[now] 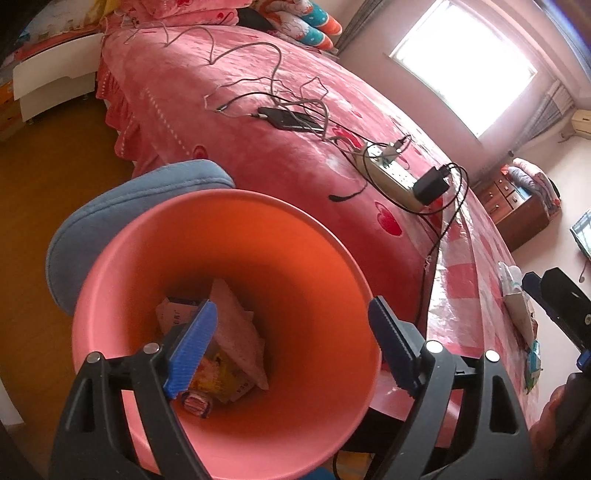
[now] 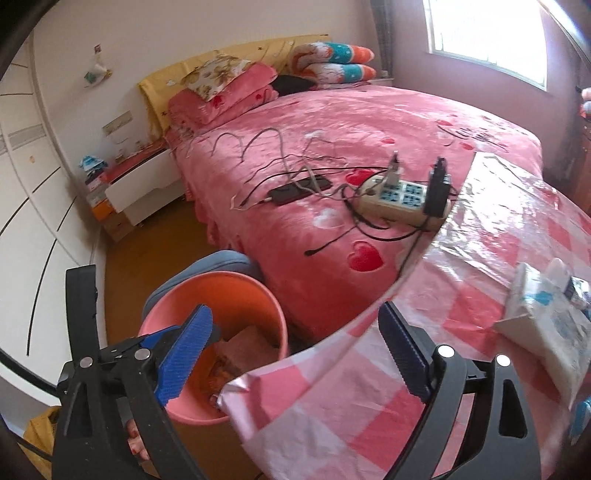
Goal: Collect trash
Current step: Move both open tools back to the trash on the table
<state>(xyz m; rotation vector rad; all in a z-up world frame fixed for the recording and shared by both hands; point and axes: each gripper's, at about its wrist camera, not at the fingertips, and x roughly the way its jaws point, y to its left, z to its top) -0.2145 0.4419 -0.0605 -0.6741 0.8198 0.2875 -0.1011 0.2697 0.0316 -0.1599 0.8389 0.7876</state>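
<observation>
Pink heart-print bed [image 2: 369, 122] with a black phone [image 2: 299, 190], tangled cables [image 2: 258, 147] and a beige power strip [image 2: 400, 201], checked plastic sheet [image 2: 498, 229] bearing a tissue pack [image 2: 546, 317], wooden floor [image 1: 40, 192] under a pink trash bin [image 1: 343, 295]

Left wrist view: close above the bin [image 1: 229, 295], looking steeply down into it, with the bed [image 1: 258, 155] running off behind toward the window [image 1: 469, 59].
Right wrist view: set farther back and higher, over the checked cloth [image 2: 480, 266], facing the headboard [image 2: 236, 59].
Shared: bin [image 2: 214, 295], bed [image 2: 332, 122], power strip [image 1: 391, 173] [image 2: 402, 199], phone [image 1: 291, 119] [image 2: 299, 189], window [image 2: 487, 33].
</observation>
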